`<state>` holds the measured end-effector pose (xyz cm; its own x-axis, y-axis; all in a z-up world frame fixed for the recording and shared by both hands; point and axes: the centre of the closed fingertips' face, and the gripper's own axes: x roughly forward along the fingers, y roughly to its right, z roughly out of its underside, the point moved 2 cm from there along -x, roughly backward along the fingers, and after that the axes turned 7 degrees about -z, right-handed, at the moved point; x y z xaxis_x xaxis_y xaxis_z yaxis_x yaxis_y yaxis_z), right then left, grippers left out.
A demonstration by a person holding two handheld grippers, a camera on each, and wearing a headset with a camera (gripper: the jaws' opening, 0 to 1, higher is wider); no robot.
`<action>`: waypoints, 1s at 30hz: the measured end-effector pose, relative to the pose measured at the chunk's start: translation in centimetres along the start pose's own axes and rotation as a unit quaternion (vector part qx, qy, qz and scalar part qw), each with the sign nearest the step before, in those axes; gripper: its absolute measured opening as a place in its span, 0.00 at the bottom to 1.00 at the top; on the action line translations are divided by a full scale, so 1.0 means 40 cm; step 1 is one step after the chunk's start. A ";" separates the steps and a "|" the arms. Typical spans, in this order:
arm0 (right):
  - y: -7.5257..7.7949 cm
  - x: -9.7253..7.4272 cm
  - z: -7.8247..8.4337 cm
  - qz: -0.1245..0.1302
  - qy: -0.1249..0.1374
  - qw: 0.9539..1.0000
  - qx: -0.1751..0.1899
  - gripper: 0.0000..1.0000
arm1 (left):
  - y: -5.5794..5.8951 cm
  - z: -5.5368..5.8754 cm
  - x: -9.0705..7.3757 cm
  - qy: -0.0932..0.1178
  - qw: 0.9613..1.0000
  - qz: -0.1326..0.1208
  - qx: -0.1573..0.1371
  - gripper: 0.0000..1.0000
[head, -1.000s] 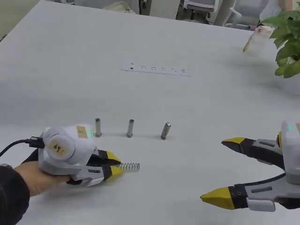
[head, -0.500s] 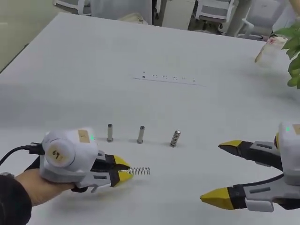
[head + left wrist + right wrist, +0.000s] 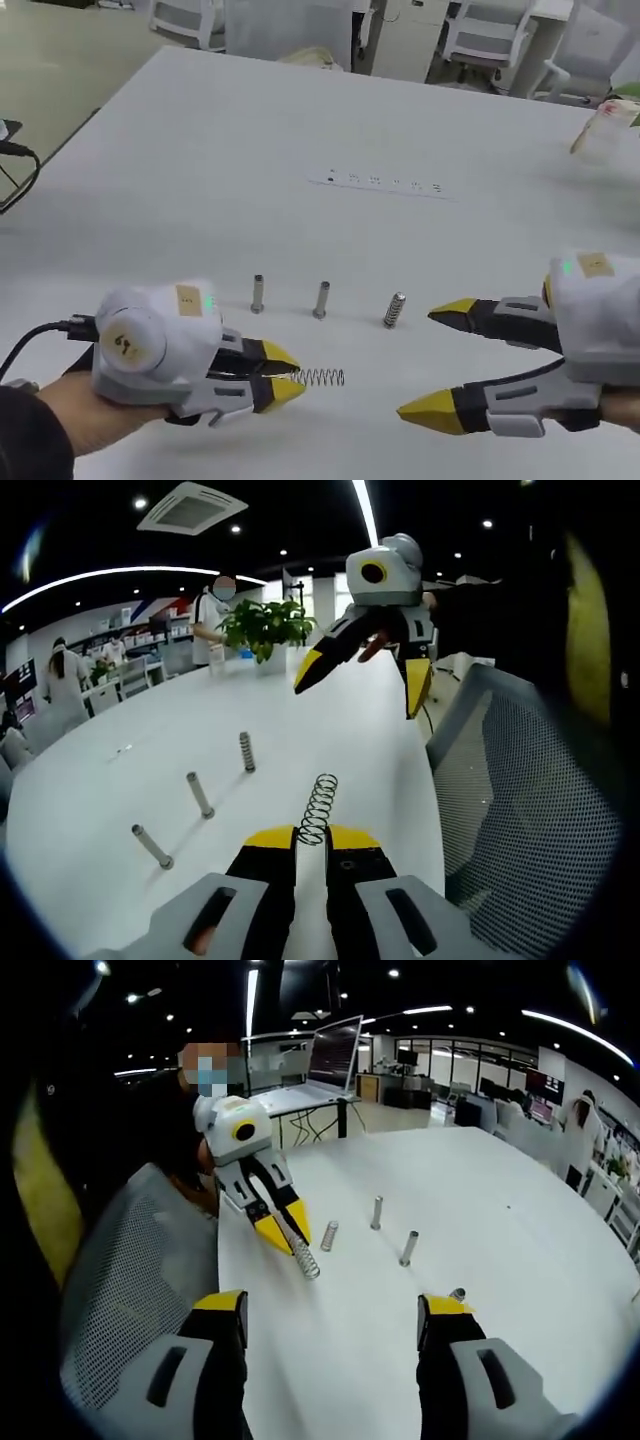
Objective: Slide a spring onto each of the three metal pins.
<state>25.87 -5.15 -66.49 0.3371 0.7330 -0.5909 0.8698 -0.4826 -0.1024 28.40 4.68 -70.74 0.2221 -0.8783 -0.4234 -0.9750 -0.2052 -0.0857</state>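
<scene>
**Head view.** The left gripper [image 3: 292,376] has its jaws closed on one end of the spring [image 3: 322,377], and the rest of the coil sticks out free above the table [image 3: 200,150]. Beyond it stand the left pin [image 3: 258,293] and the middle pin [image 3: 322,299], both bare, and the sprung pin [image 3: 395,309], which already carries its coil. The right gripper [image 3: 430,360] hangs wide open and holds nothing, just beside the sprung pin. The step in hand appears to be carrying this spring to a bare pin. Tip the free end down, centre its bore over the pin top, and lower it straight.

**Left gripper view.** Your jaws meet on the nearest coils only. With so short a grip the spring may sag or flick, so move slowly. The three pins stand in a row to the left of the coil.

**Right gripper view.** Your jaws stand far apart with nothing between them. Ahead, the left gripper [image 3: 283,1232] holds the spring [image 3: 305,1255] slanting toward the tabletop.
</scene>
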 end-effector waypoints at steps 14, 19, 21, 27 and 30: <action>-0.039 0.090 -0.007 -0.056 -0.027 0.998 -0.022 0.42 | 0.024 -0.038 -0.013 0.016 1.000 0.001 0.009 0.03; -0.047 0.098 -0.011 -0.065 -0.027 0.997 -0.026 0.36 | 0.030 -0.042 -0.015 0.019 1.000 0.002 0.011 0.03; -0.051 0.102 -0.010 -0.069 -0.027 0.997 -0.028 0.33 | 0.031 -0.045 -0.015 0.020 1.000 0.001 0.012 0.03; -0.058 0.112 -0.006 -0.077 -0.034 0.996 -0.034 0.25 | 0.041 -0.053 -0.016 0.025 1.000 0.003 0.011 0.03; -0.059 0.113 -0.002 -0.079 -0.038 0.996 -0.036 0.20 | 0.044 -0.052 -0.017 0.025 1.000 0.003 0.010 0.03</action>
<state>25.36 -0.66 -68.85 0.1683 0.7566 -0.6318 0.9339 -0.3274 -0.1434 26.54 4.01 -68.74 0.2151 -0.9005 -0.3780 -0.9764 -0.1905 -0.1018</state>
